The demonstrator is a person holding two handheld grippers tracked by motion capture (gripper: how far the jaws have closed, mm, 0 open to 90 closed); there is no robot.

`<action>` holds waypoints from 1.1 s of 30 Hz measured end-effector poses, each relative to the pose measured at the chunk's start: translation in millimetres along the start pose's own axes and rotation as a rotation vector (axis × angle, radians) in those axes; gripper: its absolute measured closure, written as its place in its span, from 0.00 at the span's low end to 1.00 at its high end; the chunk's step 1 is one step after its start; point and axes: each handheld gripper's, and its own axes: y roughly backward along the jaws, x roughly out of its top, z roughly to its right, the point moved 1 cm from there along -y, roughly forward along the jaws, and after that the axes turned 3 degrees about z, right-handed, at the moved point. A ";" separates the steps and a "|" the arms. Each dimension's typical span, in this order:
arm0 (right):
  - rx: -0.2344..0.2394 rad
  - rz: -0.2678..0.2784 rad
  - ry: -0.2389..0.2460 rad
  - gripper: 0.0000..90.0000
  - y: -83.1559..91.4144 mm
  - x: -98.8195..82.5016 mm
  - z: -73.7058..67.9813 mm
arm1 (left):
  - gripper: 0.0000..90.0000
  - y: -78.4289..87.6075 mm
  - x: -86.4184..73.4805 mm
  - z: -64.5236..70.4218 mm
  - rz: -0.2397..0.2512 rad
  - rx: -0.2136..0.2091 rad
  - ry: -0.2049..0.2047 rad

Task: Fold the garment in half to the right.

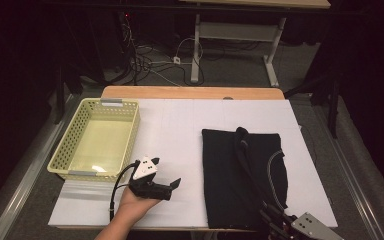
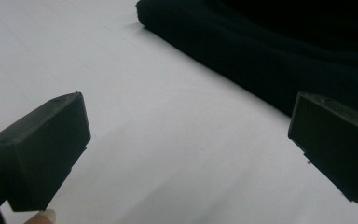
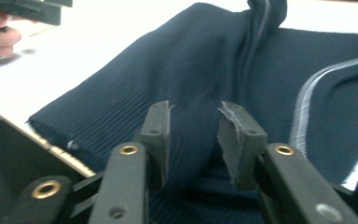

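Folded black garment (image 1: 235, 175) is laid lengthwise on the bench (image 1: 180, 130), right of centre. Right gripper (image 3: 193, 140), fingers parted and nothing pinched, is poised at its near hem; left gripper (image 1: 172, 185), fingers wide open, points toward its left edge.

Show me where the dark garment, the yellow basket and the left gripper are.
dark garment (image 1: 225, 170): high view, on its flat left half.
yellow basket (image 1: 130, 131): high view, on its right wall.
left gripper (image 1: 175, 183): high view, midway between its fingertips.
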 end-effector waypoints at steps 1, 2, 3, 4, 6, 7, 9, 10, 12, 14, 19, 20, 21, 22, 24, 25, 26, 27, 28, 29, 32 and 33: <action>-0.012 0.008 0.010 0.71 2.1 2.2 1.1 | 0.00 0.9 -0.7 -1.0 0.002 0.000 0.003; -0.018 0.019 0.017 0.70 3.6 4.4 2.6 | 0.00 1.7 -1.4 -1.5 0.002 0.001 0.006; -0.020 0.025 0.019 0.69 4.4 6.4 3.9 | 0.00 2.2 -2.1 -1.5 0.001 -0.001 0.005; -0.024 0.029 0.022 0.68 4.2 8.1 5.4 | 0.00 2.6 -2.7 -1.1 -0.001 -0.002 0.000; -0.029 0.030 0.017 0.67 2.0 9.8 9.2 | 0.00 3.6 -3.9 -0.7 -0.006 -0.001 -0.015; -0.029 0.026 0.009 0.67 0.4 10.4 11.8 | 0.00 4.5 -4.7 -0.7 -0.009 0.003 -0.017; -0.028 0.029 -0.007 0.66 -3.3 12.3 18.1 | 0.00 6.7 -6.3 -2.1 -0.010 0.003 -0.013; -0.025 0.022 -0.018 0.65 -6.2 14.0 21.7 | 0.00 8.1 -7.1 -2.9 -0.007 0.005 -0.005; -0.028 0.013 -0.029 0.65 -14.3 19.1 29.1 | 0.00 11.8 -8.0 -4.2 0.004 0.004 0.010; -0.032 -0.007 -0.032 0.63 -27.2 25.6 37.7 | 0.00 15.6 -8.3 -3.9 0.008 0.002 0.009; -0.076 -0.069 -0.021 0.61 -66.1 42.2 61.6 | 0.00 22.7 -9.7 -2.7 0.013 0.002 0.007; -0.084 -0.081 -0.020 0.61 -73.7 45.5 66.1 | 0.00 23.4 -10.2 -3.0 0.013 0.004 0.005; -0.096 -0.089 -0.017 0.61 -81.3 48.5 70.2 | 0.00 24.0 -10.8 -3.1 0.011 0.005 0.007; -0.104 -0.100 -0.018 0.60 -88.7 51.2 74.5 | 0.00 24.4 -11.4 -3.5 0.008 0.004 0.010; -0.117 -0.122 -0.029 0.60 -102.8 55.2 83.1 | 0.00 24.8 -12.6 -4.1 0.010 0.004 0.010; -0.127 -0.131 -0.030 0.60 -109.3 56.8 86.9 | 0.00 24.9 -13.2 -4.3 0.008 0.007 0.007; -0.134 -0.143 -0.031 0.59 -115.5 58.3 90.5 | 0.00 24.7 -14.1 -4.6 0.010 0.009 0.005; -0.137 -0.153 -0.042 0.57 -121.5 59.4 93.8 | 0.00 24.3 -14.7 -5.2 0.008 0.006 0.008; -0.137 -0.168 -0.045 0.55 -127.4 60.5 97.8 | 0.00 23.9 -14.9 -5.8 0.009 0.003 0.007; -0.144 -0.183 -0.053 0.52 -132.9 61.2 101.0 | 0.00 24.0 -15.1 -5.5 0.014 0.006 0.000; -0.165 -0.211 -0.077 0.49 -145.4 62.6 109.7 | 0.00 23.1 -16.1 -5.7 0.023 0.003 -0.010; -0.163 -0.216 -0.088 0.49 -148.5 63.3 112.4 | 0.00 22.5 -16.5 -5.5 0.027 -0.003 -0.011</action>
